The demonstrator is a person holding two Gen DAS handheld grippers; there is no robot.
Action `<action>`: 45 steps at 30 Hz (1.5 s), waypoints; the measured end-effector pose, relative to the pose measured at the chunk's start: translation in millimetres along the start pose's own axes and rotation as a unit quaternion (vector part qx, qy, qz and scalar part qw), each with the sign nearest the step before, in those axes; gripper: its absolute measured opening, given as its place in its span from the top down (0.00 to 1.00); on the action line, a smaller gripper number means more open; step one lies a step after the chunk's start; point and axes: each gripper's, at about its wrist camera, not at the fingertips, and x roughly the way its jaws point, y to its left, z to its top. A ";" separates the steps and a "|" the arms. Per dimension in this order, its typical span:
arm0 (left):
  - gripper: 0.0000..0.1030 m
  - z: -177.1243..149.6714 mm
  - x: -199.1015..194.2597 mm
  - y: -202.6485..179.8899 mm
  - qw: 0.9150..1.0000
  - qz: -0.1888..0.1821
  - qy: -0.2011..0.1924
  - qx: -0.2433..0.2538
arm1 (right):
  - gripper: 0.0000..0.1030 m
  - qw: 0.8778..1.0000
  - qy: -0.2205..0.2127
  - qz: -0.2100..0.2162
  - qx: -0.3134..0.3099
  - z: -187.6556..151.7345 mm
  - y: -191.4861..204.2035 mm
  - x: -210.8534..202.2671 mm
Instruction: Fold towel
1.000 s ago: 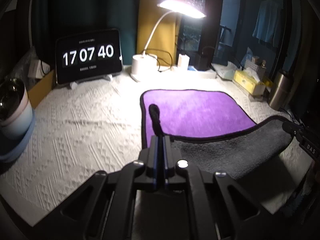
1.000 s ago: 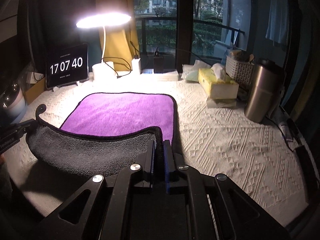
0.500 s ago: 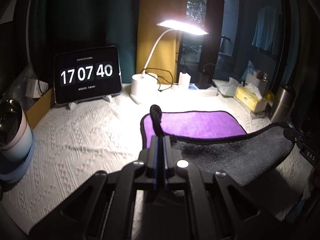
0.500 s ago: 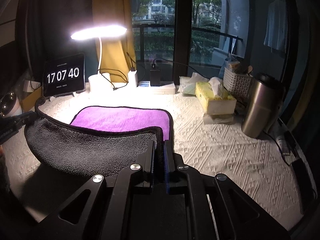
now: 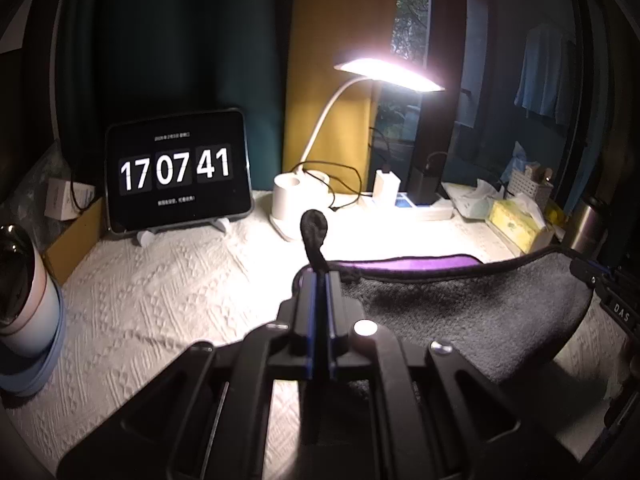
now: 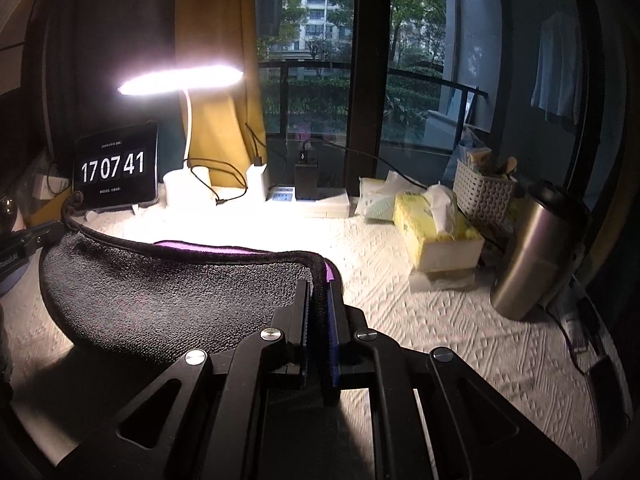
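The towel (image 5: 472, 308) is purple on one face and grey on the other, with a black hem. Its near edge hangs lifted between my two grippers, grey side toward me, and only a thin purple strip (image 5: 420, 261) shows behind. My left gripper (image 5: 319, 276) is shut on the towel's left corner, where a black hanging loop (image 5: 314, 228) sticks up. My right gripper (image 6: 318, 284) is shut on the right corner of the towel (image 6: 172, 292). The right gripper also shows at the edge of the left wrist view (image 5: 600, 280).
A white textured cloth (image 5: 160, 300) covers the table. At the back stand a clock tablet (image 5: 176, 172), a lit desk lamp (image 5: 288, 196) and chargers. A tissue box (image 6: 436, 232), a basket (image 6: 484, 196) and a steel flask (image 6: 532, 252) are on the right. A cup (image 5: 24, 300) stands at the left.
Both grippers have lifted the towel's near edge higher and carried it toward the back of the table. Much less of the purple face shows now.
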 end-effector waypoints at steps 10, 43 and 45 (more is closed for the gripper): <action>0.96 14.7 24.6 1.9 1.000 0.003 -0.004 0.001 | 0.91 1.000 -0.005 -0.002 -0.007 19.4 -2.1 27.6; 0.95 20.3 156.1 -1.2 0.997 0.017 0.076 0.009 | 0.91 0.997 0.082 -0.006 -0.007 21.7 -16.1 158.5; 0.95 17.2 163.5 -1.2 0.996 0.019 0.088 0.010 | 0.91 0.995 0.096 -0.009 -0.011 19.4 -15.5 167.1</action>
